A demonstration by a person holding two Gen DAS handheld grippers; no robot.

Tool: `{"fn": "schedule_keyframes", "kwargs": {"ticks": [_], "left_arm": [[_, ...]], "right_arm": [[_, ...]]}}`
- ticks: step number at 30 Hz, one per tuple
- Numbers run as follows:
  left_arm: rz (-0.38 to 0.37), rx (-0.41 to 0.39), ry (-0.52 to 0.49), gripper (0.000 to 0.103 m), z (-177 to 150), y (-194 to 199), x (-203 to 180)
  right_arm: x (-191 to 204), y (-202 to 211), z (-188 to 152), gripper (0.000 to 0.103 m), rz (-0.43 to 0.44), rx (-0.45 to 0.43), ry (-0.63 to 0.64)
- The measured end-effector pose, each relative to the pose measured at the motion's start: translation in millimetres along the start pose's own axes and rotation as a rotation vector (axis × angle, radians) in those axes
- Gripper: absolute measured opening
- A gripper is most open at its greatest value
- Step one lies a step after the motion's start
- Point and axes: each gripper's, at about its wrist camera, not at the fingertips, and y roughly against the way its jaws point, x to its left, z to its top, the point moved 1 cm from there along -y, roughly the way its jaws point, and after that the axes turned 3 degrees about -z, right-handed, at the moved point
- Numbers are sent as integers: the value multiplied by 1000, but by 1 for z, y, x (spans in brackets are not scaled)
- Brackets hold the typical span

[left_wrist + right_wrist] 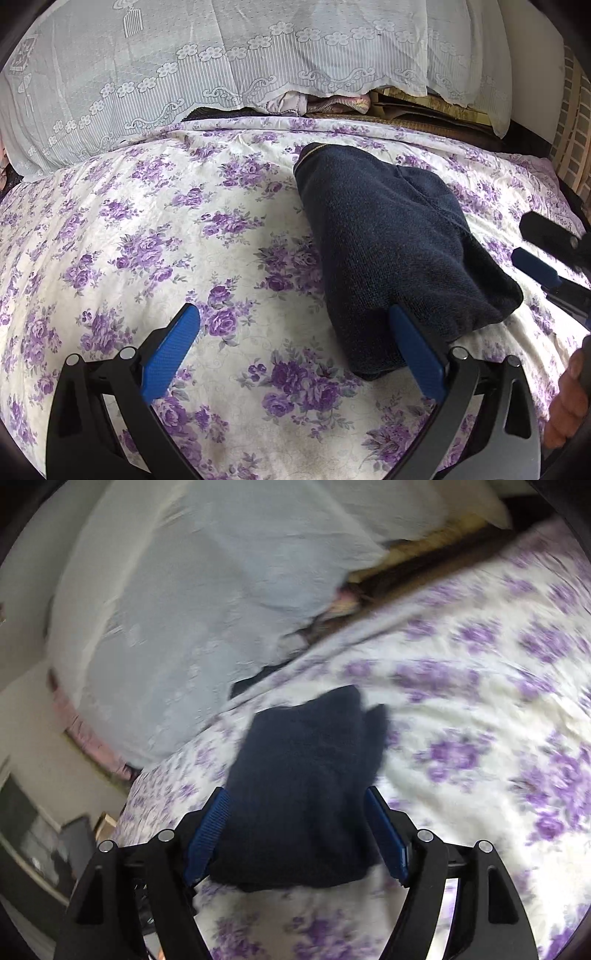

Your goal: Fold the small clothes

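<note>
Folded navy garment [391,240] on floral bedspread [147,229], no containers visible

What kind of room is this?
Most likely a bedroom: a purple floral bedspread covers a bed, a white lace cloth drapes what may be pillows behind, and a folded dark knit garment lies on top.

Soft, even daylight and a sharp left wrist view, while the right wrist view is motion-blurred throughout; fisheye bending darkens both rims.

White lace cover [221,66] behind purple-flowered bedspread [147,240].
</note>
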Motion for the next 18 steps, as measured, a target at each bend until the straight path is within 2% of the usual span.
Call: {"fn": "schedule_keyframes", "kwargs": {"ticks": [2,3,10,14,18], "left_arm": [[0,0,0,99,0,0,0],[-3,1,-1,99,0,0,0],[2,-2,1,99,0,2,-1],[11,-1,-4,99,2,4,-1],[12,-7,-20,98,10,11,-4]], "right_arm": [[-1,-17,-6,87,-32,72,1],[-5,-24,-10,87,-48,100,4],[-6,-5,-9,87,-7,39,-60],[-1,13,-13,88,-21,-3,-37],[-23,10,-13,91,-37,20,-127]]}}
